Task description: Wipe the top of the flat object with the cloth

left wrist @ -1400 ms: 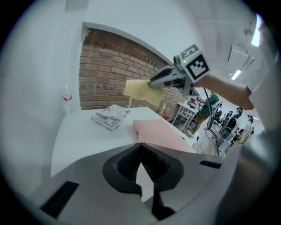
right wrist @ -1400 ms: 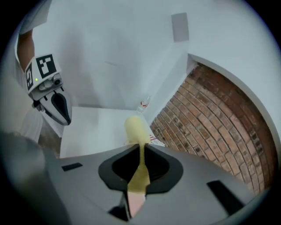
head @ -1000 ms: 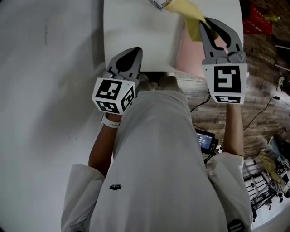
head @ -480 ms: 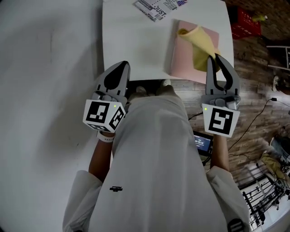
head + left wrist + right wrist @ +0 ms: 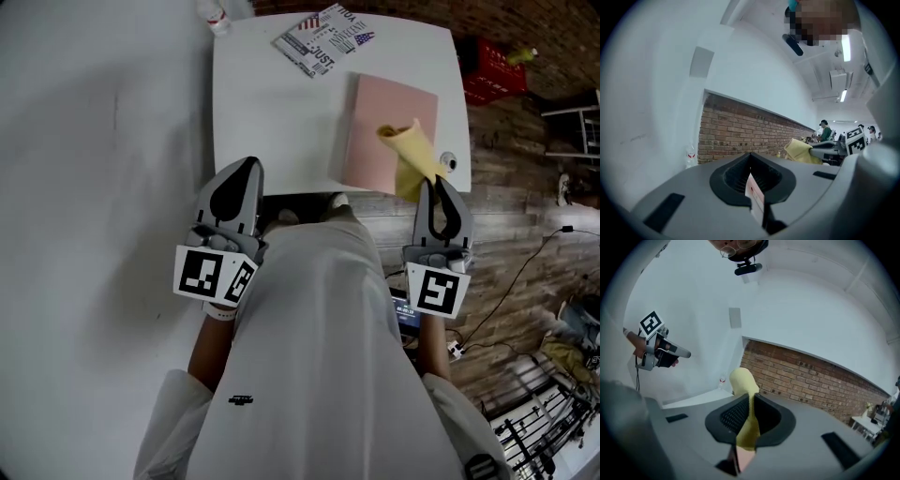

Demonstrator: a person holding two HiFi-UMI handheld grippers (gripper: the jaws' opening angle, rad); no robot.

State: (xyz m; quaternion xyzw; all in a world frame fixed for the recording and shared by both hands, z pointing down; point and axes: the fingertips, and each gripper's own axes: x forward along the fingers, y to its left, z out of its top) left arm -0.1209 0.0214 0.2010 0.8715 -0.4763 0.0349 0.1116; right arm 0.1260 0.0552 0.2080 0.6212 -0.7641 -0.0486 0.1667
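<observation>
A flat pink board (image 5: 389, 131) lies on the right part of the white table (image 5: 272, 122) in the head view. My right gripper (image 5: 437, 187) is shut on a yellow cloth (image 5: 411, 155), which hangs from its tips over the board's near right edge. The cloth (image 5: 746, 416) shows pinched between the jaws in the right gripper view. My left gripper (image 5: 234, 178) is shut with nothing in it, held at the table's near left edge. In the left gripper view the cloth (image 5: 802, 151) and the right gripper (image 5: 834, 146) show at the right.
A printed leaflet (image 5: 323, 37) lies at the table's far side. A small plastic bottle (image 5: 214, 13) stands at the far left corner. A red crate (image 5: 487, 70) sits on the wooden floor to the right, with cables and a metal rack (image 5: 539, 422) nearer me.
Both grippers have drawn back toward me from the table. The cloth came with the right gripper toward the board's near edge. More of the table and board now shows.
</observation>
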